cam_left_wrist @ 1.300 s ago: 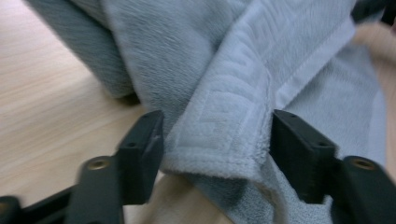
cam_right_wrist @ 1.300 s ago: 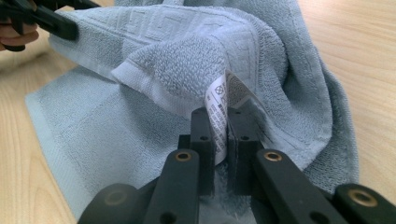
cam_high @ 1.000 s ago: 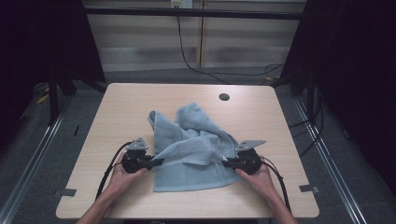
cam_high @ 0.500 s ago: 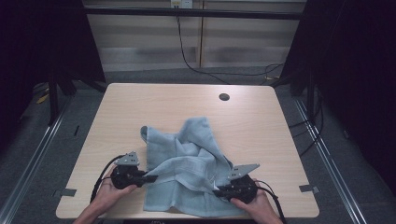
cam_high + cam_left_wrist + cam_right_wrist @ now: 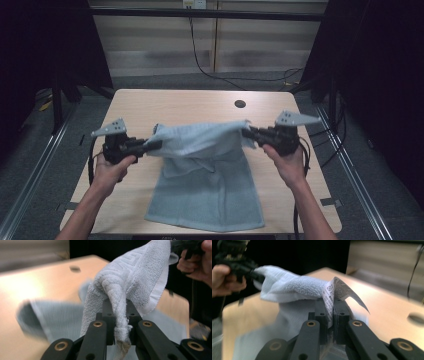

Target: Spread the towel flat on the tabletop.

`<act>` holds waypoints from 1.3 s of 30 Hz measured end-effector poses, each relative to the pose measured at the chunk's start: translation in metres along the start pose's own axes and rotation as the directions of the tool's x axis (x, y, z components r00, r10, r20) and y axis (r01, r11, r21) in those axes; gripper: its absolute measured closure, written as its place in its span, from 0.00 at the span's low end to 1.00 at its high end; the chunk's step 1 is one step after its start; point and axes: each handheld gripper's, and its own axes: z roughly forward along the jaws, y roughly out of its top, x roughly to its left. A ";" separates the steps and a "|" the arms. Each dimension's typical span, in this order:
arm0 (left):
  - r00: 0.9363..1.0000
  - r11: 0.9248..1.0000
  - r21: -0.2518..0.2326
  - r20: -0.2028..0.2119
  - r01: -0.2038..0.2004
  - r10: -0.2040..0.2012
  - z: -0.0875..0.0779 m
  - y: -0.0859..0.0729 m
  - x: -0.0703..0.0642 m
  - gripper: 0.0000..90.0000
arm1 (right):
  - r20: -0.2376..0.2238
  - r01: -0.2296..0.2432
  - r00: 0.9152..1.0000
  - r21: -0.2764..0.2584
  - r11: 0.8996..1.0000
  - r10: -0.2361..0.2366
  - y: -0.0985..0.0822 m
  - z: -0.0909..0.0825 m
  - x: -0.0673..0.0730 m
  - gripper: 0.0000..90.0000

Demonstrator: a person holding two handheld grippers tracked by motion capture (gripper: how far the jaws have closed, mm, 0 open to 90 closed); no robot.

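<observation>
Left gripper point(image 5: 156, 145) and right gripper point(image 5: 246, 132) each pinch a top corner of the towel point(image 5: 207, 190). Towel stretched between them, its lower end lying at the table point(image 5: 150, 105) near edge.

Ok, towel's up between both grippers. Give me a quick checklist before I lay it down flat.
1. Left gripper pinching a towel corner: ok, bunched cloth clamped between its fingers.
2. Right gripper pinching the other corner: ok, care label caught in the grip too.
3. Top edge stretched straight: not ok, it sags and folds.
4. Towel clear of the table: not ok, lower end lies on it.
5. Lower corners flat: cannot tell.
</observation>
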 end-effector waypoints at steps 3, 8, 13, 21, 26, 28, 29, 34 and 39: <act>0.999 0.995 -0.088 -0.003 0.053 -0.053 0.002 0.023 0.014 0.92 | 0.035 -0.002 0.999 -0.038 0.999 0.003 0.032 0.015 -0.019 0.94; 0.976 0.982 -0.106 -0.136 0.158 -0.171 0.026 0.047 0.066 0.88 | 0.126 -0.045 0.991 -0.020 0.999 0.047 0.055 0.049 -0.059 0.91; 0.937 0.973 -0.050 -0.262 0.225 -0.230 0.045 0.032 0.093 0.69 | 0.259 -0.122 0.961 0.094 0.988 0.094 0.034 0.090 -0.090 0.70; 0.946 0.972 -0.009 -0.227 0.233 -0.229 0.038 -0.010 0.085 0.65 | 0.190 -0.138 0.975 0.127 0.982 0.113 -0.004 0.095 -0.080 0.62; 0.964 0.977 0.054 -0.185 0.206 -0.193 0.041 -0.034 0.068 0.65 | 0.120 -0.126 0.987 0.162 0.979 0.108 -0.025 0.089 -0.063 0.65; 0.974 0.977 0.103 -0.149 0.188 -0.172 0.046 -0.046 0.056 0.65 | 0.073 -0.120 0.992 0.221 0.968 0.106 -0.051 0.091 -0.050 0.68; 0.979 0.975 0.133 -0.127 0.178 -0.161 0.049 -0.053 0.050 0.65 | 0.054 -0.112 0.993 0.241 0.964 0.102 -0.060 0.092 -0.046 0.68; 0.984 0.959 0.246 -0.137 0.143 -0.112 0.065 -0.084 0.036 0.62 | 0.018 -0.100 0.995 0.343 0.934 0.100 -0.095 0.103 -0.032 0.70; 0.972 0.946 0.283 -0.211 0.160 -0.101 0.082 -0.108 0.049 0.62 | 0.026 -0.073 0.997 0.428 0.901 0.069 -0.123 0.115 -0.023 0.65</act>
